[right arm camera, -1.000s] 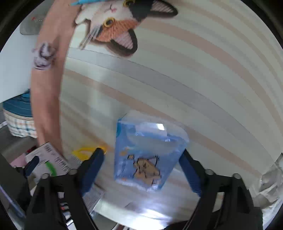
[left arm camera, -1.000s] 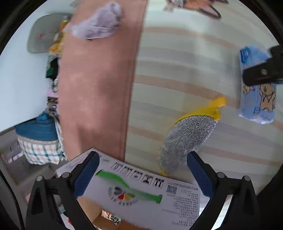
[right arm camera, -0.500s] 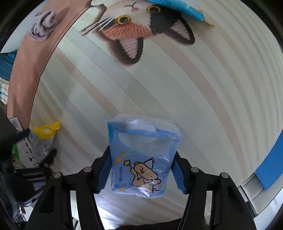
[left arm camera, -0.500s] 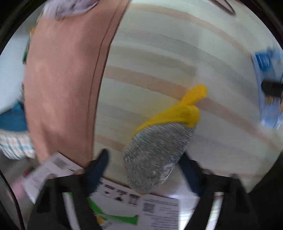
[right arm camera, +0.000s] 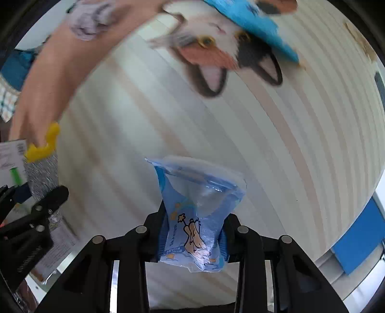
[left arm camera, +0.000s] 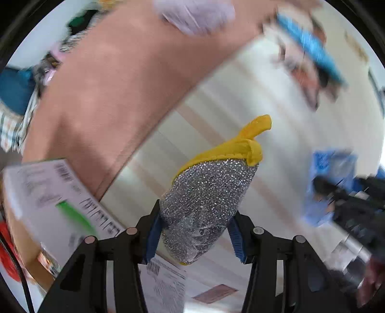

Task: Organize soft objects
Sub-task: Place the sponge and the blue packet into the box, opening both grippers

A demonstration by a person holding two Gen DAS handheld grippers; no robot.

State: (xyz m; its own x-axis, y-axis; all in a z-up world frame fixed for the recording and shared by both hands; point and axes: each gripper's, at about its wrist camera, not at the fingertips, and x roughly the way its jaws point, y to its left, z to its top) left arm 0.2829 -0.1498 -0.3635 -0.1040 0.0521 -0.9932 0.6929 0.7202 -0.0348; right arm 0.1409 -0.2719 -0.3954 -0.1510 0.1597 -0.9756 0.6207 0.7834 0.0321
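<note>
My left gripper (left arm camera: 195,237) is shut on a silver glitter mitt with a yellow cuff (left arm camera: 207,199) and holds it above the striped bedcover (left arm camera: 216,101). The mitt also shows at the left of the right wrist view (right arm camera: 41,168). My right gripper (right arm camera: 192,237) is shut on a blue tissue pack with a cartoon dog (right arm camera: 195,211), squeezed between the blue pads and lifted off the cover. That pack shows blurred at the right of the left wrist view (left arm camera: 329,183).
A white printed box (left arm camera: 48,192) lies at the lower left. A pink band (left arm camera: 108,84) borders the cover, with a lilac cloth (left arm camera: 195,14) on it. A cat-face cushion (right arm camera: 216,48) and a blue item (right arm camera: 252,24) lie at the far end.
Both grippers closed from open: the left on the glitter mitt, the right on the tissue pack. Both objects are now lifted, and the views swung with motion blur.
</note>
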